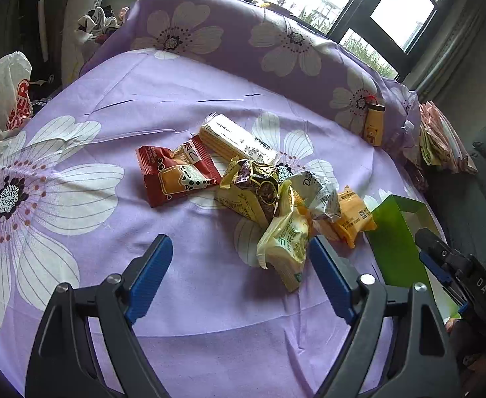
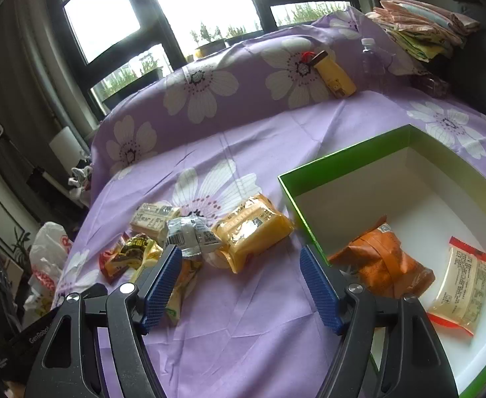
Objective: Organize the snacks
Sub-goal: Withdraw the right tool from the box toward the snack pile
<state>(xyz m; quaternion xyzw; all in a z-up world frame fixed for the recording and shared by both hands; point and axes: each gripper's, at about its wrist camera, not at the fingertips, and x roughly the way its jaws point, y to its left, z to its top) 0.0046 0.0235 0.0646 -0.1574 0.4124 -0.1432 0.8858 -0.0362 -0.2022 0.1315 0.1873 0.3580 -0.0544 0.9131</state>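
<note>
A loose pile of wrapped snacks [image 1: 269, 195] lies on a lilac bedsheet printed with large white flowers [image 1: 163, 106], roughly in the middle of the bed. In the left wrist view, a dark red packet [image 1: 176, 174] sits at the left of the pile, slightly apart from the rest. Behind it lies a long pale wafer pack [image 1: 239, 141]. A crumpled yellow and purple wrapper [image 1: 252, 185], a silver packet [image 1: 319, 192] and an orange-yellow packet [image 1: 352, 215] crowd together to the right. A pale yellow packet with green lettering [image 1: 286, 242] lies nearest the camera.

Right of the pile stands an open green box with a white inside [image 2: 312, 225]. In the right wrist view, two snacks already lie in it: an orange bag [image 2: 382, 258] and, to its right, a clear cream-coloured packet with red ends [image 2: 465, 282].

The left gripper [image 1: 239, 272] hovers over the sheet just near of the pile, its blue-padded jaws spread wide with nothing between them; the pale yellow packet lies beside its right finger. The right gripper [image 2: 239, 282] hangs between the pile and the box's near left corner, jaws parted and empty.

At the far side, a flowered pillow [image 1: 243, 39] runs across the bed, with a small yellow bottle [image 2: 335, 79] leaning on it. Windows [image 2: 176, 6] lie beyond. A white plastic bag [image 1: 4, 99] sits off the bed's left edge.
</note>
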